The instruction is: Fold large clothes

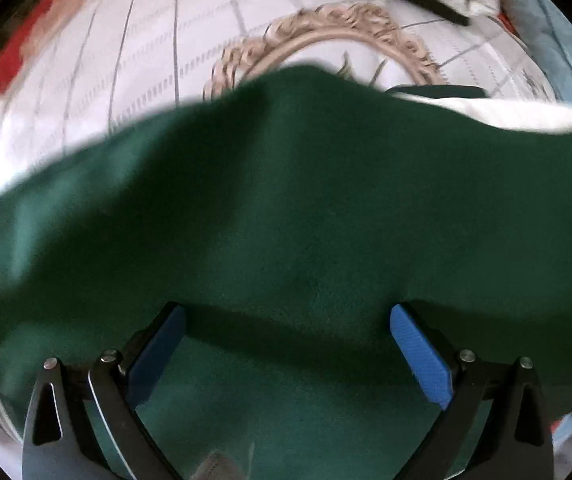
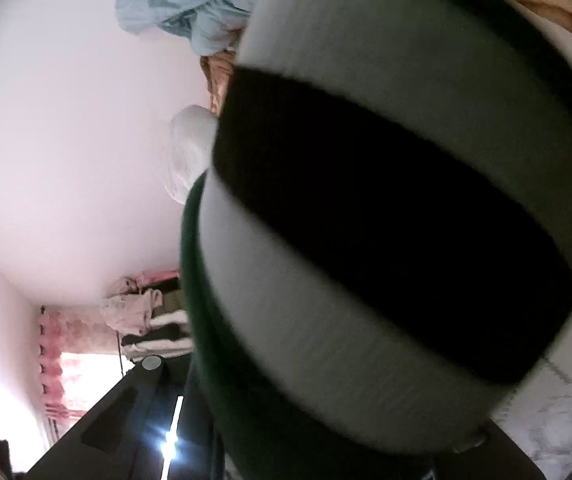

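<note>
A white grid-patterned bedspread point(image 1: 134, 64) (probably a bed) carries the green garment point(image 1: 286, 208).

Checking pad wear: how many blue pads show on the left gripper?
2: one pad lower left, the other lower right, apart above the green garment; none looks hidden.

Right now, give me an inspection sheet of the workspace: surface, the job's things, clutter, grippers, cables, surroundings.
Surface: white bedspread with grey grid lines and a beige ornate oval print.
Job's things: green garment spread over the bedspread; its green-and-white striped part fills the right wrist view, blurred.
Clutter: light blue cloth heaped beyond; a white bundle beside it.
Grippers: left gripper over the green garment, jaws wide apart, nothing between them; right gripper, jaws hidden behind the striped part, so a grip cannot be confirmed.
Cables: nothing seen.
Surroundings: pale wall, pink curtain, stacked clothes in the background.
</note>
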Demonstrator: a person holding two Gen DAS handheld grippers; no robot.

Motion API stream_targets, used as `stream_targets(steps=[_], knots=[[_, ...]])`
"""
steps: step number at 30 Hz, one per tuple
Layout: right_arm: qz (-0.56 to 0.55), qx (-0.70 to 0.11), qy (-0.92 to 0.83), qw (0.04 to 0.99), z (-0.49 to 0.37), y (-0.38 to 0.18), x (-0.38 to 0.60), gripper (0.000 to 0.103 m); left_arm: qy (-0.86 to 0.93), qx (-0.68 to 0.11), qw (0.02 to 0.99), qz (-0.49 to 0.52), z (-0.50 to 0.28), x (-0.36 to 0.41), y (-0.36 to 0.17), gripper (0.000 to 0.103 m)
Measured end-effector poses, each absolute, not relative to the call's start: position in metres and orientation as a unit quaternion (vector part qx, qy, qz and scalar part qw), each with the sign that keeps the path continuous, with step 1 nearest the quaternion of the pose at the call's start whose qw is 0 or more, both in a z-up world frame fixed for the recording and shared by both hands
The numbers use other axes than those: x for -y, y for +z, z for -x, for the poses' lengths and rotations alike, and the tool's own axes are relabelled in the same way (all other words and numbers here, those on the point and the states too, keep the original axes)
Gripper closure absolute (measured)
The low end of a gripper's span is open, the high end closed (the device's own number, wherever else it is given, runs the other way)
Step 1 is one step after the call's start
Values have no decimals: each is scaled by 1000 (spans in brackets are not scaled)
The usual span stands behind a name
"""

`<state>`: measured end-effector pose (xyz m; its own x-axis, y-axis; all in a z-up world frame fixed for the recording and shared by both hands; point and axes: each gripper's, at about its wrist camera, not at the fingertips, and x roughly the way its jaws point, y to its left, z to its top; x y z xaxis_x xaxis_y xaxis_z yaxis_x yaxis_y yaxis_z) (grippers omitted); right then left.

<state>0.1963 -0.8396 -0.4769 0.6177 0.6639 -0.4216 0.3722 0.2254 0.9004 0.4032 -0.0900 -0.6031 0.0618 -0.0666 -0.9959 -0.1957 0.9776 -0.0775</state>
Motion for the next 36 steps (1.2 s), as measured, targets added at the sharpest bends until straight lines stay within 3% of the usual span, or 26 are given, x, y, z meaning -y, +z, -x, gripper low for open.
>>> stream_targets(steps=[1,4,9,10,12,14,28,36], knots=[[-613,-436,106,651,-195,-489,841,78,44,-684,722,97,-404,90,-605,0],[-624,-443,141,628,-197,-535,835,42,37,-681,727,82,-405,93,-604,0],[-616,-417,158,649,-204,-549,812,41,25,-677,732,68,-412,91,-603,0],[-622,-409,158,649,-207,-549,809,42,25,-674,735,63,-413,91,-602,0],[-627,-405,146,650,-214,-546,804,76,28,-671,739,62,-415,89,-603,0],[-626,-402,138,653,-218,-537,800,85,31,-670,739,65,-417,88,-601,0],[-567,-421,165,688,-238,-395,724,87,19,-657,750,78,-442,92,-603,0],[-482,-462,186,721,-259,-335,638,87,22,-650,750,119,-444,44,-596,0]])
